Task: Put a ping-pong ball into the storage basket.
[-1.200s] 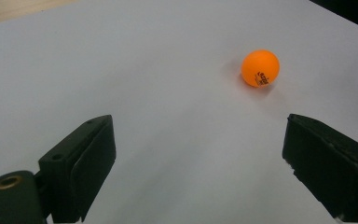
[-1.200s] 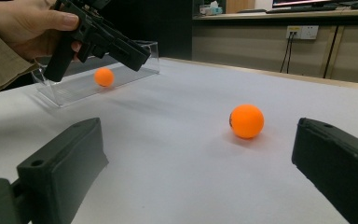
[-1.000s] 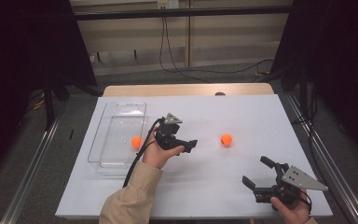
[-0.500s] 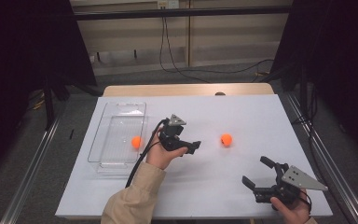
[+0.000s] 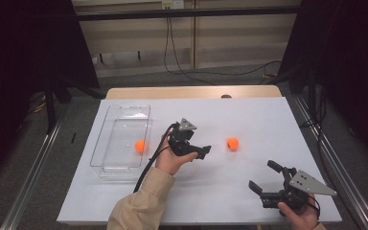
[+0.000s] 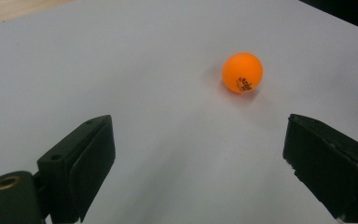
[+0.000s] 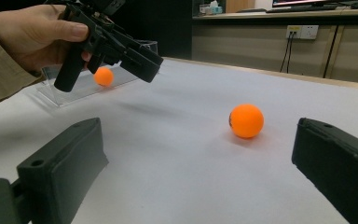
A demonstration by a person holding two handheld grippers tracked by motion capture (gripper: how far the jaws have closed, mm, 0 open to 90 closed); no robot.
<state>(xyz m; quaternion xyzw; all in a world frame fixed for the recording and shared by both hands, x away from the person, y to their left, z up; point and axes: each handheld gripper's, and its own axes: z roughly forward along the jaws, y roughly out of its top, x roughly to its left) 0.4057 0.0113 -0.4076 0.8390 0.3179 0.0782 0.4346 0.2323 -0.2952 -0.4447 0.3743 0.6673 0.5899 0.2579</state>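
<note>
An orange ball [image 5: 232, 143] lies on the white table [image 5: 249, 115], right of centre. My left gripper [image 5: 205, 151] hovers just left of it, open and empty, pointing toward it. In the left gripper view the orange ball [image 6: 242, 72] sits ahead of the spread jaws, toward the right one, with the left gripper [image 6: 198, 140] holding nothing. A second orange ball [image 5: 140, 145] rests inside the clear plastic tray [image 5: 124, 115]. My right gripper [image 5: 263, 176] stays open near the front right edge. From the right gripper [image 7: 196, 140] I see the orange ball [image 7: 246, 121], the left gripper [image 7: 144, 63] and the second ball [image 7: 103, 76].
The clear tray stands along the table's left side. A wooden strip [image 5: 187, 92] borders the far edge. Metal rails [image 5: 33, 177] run down both sides of the table, and cables lie on the floor behind it.
My left gripper has edged a little to the right, toward the ball on the table. The right gripper and both balls have kept still.
</note>
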